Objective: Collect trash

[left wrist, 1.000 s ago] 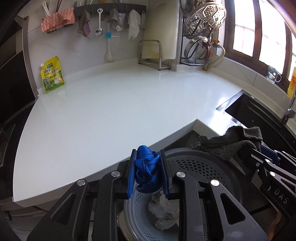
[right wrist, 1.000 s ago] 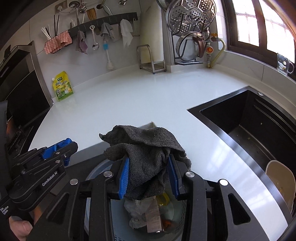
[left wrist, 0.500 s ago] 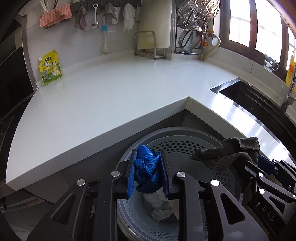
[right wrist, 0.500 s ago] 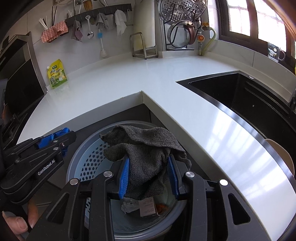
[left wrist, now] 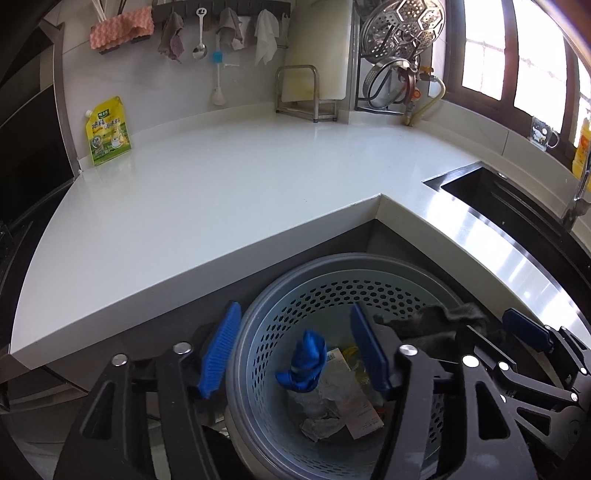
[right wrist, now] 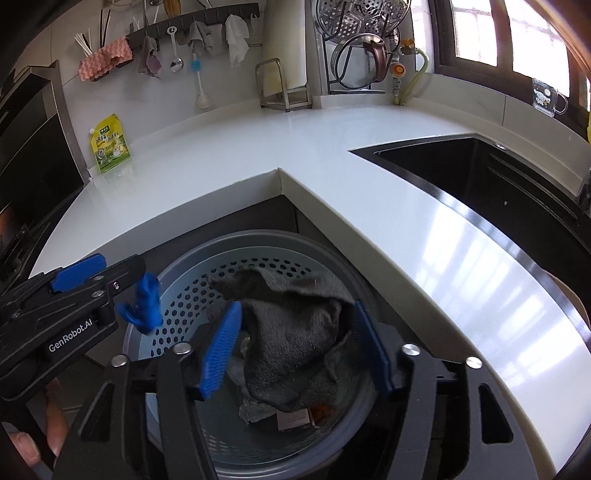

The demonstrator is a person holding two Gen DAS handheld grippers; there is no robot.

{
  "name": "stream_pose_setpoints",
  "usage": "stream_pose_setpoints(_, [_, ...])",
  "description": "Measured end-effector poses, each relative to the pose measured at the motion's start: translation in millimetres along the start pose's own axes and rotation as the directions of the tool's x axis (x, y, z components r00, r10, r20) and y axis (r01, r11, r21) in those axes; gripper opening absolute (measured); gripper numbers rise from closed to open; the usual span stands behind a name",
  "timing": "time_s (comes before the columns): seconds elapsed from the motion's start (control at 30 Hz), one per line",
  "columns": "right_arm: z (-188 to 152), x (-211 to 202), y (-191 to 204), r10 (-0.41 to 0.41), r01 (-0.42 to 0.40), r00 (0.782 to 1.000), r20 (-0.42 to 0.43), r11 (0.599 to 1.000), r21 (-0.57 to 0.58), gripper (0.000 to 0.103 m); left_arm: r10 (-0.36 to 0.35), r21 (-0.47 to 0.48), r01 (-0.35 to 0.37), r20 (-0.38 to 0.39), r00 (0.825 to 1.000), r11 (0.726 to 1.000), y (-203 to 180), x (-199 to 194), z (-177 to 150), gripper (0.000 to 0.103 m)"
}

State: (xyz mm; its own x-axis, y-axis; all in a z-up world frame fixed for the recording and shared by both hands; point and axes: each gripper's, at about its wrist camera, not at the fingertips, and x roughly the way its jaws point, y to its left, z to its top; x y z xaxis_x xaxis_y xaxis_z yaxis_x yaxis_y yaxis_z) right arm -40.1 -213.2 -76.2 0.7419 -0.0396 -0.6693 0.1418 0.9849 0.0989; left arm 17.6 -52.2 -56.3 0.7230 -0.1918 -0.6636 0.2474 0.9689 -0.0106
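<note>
A grey perforated trash basket (left wrist: 369,291) stands below the counter corner; it also shows in the right wrist view (right wrist: 192,295). My left gripper (left wrist: 295,354) is open over it, and a blue knotted scrap (left wrist: 304,363) drops between the jaws toward paper trash (left wrist: 354,406). In the right wrist view the left gripper (right wrist: 110,291) is at the left with the blue scrap (right wrist: 146,306) beside it. My right gripper (right wrist: 295,347) is open, and a dark grey cloth (right wrist: 295,332) hangs loose between its jaws over the basket. That cloth (left wrist: 439,325) shows in the left view too.
A white L-shaped counter (left wrist: 203,206) wraps around the basket. A yellow-green pouch (left wrist: 107,131) leans on the back wall. A black sink (right wrist: 480,177) lies at the right. A metal rack (left wrist: 306,92) and hanging utensils (left wrist: 199,33) are at the back.
Both grippers opened over the basket. The blue scrap left the left jaws and falls. The grey cloth came loose in the right jaws. Both grippers moved back from the counter.
</note>
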Motion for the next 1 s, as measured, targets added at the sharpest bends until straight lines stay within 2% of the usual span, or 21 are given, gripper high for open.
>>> stream_pose_setpoints(0.27, [0.1, -3.8, -3.1, 0.001, -0.001, 1.000, 0.005, 1.000, 0.018, 0.071, 0.008, -0.009, -0.008, 0.006, 1.000, 1.000, 3.5, -7.6, -0.2, 0.067])
stream_pose_setpoints(0.47, [-1.0, -6.4, 2.1, -0.008, 0.008, 1.000, 0.011, 1.000, 0.004, 0.071, 0.022, -0.020, -0.021, 0.021, 1.000, 1.000, 7.9, -14.9, 0.1, 0.075])
stream_pose_setpoints(0.73, [-1.3, -6.8, 1.9, -0.011, 0.011, 1.000, 0.003, 1.000, 0.008, 0.071, 0.035, -0.019, -0.035, 0.029, 0.999, 0.999, 10.9, -19.7, 1.0, 0.080])
stream_pose_setpoints(1.0, [-0.6, -8.3, -0.1, -0.023, 0.023, 1.000, 0.008, 1.000, 0.012, 0.071, 0.041, -0.015, -0.041, 0.045, 0.998, 0.999, 9.6, -25.5, 2.5, 0.092])
